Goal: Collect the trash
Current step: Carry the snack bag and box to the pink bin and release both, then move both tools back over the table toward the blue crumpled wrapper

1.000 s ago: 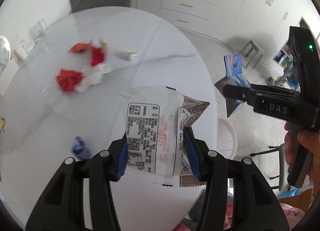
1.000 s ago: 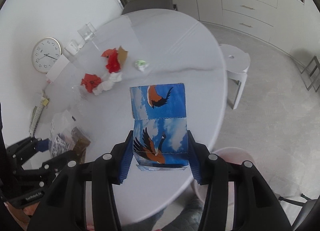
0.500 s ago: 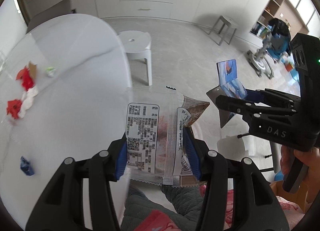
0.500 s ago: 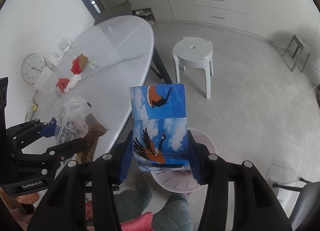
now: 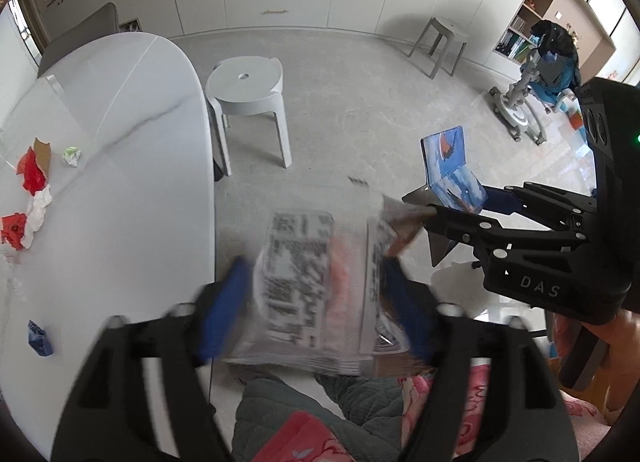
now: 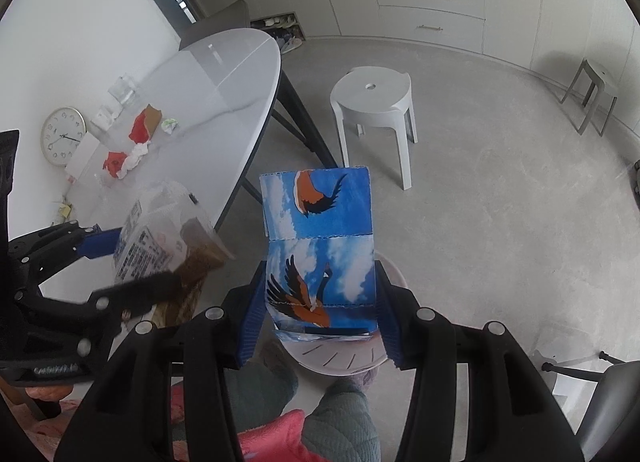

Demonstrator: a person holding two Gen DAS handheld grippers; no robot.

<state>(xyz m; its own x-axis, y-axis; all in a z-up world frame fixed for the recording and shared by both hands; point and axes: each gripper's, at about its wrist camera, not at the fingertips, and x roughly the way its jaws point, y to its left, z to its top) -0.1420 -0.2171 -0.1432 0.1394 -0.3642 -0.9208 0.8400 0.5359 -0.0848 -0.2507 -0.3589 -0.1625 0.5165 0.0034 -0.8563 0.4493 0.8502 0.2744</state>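
Two pieces of trash are in hand, both carried off the table toward the floor by the person's knees. Nearest, the left gripper pinches a clear wrapper with a printed label; the whole gripper is motion-blurred there, so its exact closure is hard to read, but the right view shows the wrapper held between its fingers. The right gripper is pressed onto a blue box printed with birds, pads flat on both side walls.

Below the box, at 6 o'clock in the right view, a pale pink bin peeks out; I judge this the drop spot. To do it well: bring each piece squarely over the rim before letting go, one at a time, low enough that the light wrapper cannot drift aside. The box is stiff and should fall straight; the wrapper may cling to a pad.

Farther off, at 9 o'clock in the left view, the table holds red scraps, a green ball and a blue bit. A white stool stands at 12 o'clock.

A second ago both grippers were over the tabletop; the view has since swung to the floor, grips unchanged.
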